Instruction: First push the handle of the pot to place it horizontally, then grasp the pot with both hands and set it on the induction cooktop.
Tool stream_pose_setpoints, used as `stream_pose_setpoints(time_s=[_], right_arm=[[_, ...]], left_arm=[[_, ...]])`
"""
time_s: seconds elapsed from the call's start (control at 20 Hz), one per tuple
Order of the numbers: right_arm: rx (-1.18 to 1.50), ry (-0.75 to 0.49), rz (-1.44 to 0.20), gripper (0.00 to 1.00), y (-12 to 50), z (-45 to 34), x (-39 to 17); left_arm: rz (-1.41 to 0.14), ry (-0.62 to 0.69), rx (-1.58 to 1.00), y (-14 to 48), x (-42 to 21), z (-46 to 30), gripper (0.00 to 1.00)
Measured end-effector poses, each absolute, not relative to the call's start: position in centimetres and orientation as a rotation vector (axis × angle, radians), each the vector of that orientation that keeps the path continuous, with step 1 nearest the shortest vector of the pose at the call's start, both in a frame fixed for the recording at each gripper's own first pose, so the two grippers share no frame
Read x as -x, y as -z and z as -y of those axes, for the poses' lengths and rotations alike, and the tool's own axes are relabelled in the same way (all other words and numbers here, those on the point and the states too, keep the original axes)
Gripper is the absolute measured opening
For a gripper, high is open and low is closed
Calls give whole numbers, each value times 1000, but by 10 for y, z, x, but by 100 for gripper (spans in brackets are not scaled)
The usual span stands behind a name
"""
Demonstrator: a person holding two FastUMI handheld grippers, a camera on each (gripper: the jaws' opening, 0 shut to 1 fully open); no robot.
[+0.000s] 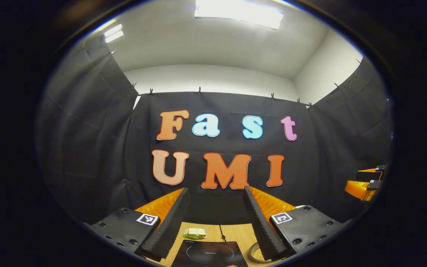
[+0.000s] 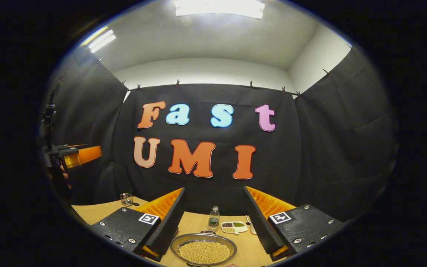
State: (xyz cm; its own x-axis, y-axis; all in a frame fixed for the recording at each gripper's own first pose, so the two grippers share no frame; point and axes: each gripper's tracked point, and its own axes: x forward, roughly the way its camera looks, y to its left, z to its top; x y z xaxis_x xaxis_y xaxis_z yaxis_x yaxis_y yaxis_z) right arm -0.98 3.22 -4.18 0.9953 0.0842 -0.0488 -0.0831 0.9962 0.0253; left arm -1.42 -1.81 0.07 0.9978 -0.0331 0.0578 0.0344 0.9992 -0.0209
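In the left gripper view, the left gripper [image 1: 215,222] is being held wide open, empty, above the induction cooktop [image 1: 209,254]. In the right gripper view, the right gripper [image 2: 213,222], likewise spread and empty, is being kept over the pot [image 2: 203,249]; its handle should be approached low and nudged gently.

I see a round shiny metal pot [image 2: 203,247] heaped with matt yellowish beans, on a smooth pale wooden table [image 2: 95,212]. The flat black induction cooktop [image 1: 209,254] looks glossy, perhaps glass. A small clear bottle [image 2: 213,217] stands behind the pot.
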Motion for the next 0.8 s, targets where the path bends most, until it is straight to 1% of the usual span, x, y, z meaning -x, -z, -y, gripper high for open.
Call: stream_pose_setpoints(time_s=[0.15,0.25,0.35,0.45,0.5,0.55,0.6,0.65,0.7,0.8], right_arm=[[-23,-125,-121,92,69,-47,13],[-22,-151,-184,89,91,-55,14],[-20,-166,-255,86,114,-60,15],[-27,-192,-337,79,139,-68,17],[-35,-213,-378,72,151,-74,18],[-47,-236,-406,69,159,-80,18],[-55,-254,-426,55,166,-86,19],[-54,-266,-447,53,174,-89,18],[-46,-271,-469,44,184,-92,18],[-31,-272,-517,35,203,-95,16]], left_arm=[[41,41,27,10,19,22,97],[32,40,23,13,22,21,97],[28,38,22,14,22,21,97],[23,39,20,17,23,23,97],[20,41,17,17,24,24,96],[17,43,15,18,24,24,96],[15,45,12,20,23,26,97],[13,46,8,21,22,27,97],[9,47,5,23,22,27,97],[3,50,4,28,20,28,97]])
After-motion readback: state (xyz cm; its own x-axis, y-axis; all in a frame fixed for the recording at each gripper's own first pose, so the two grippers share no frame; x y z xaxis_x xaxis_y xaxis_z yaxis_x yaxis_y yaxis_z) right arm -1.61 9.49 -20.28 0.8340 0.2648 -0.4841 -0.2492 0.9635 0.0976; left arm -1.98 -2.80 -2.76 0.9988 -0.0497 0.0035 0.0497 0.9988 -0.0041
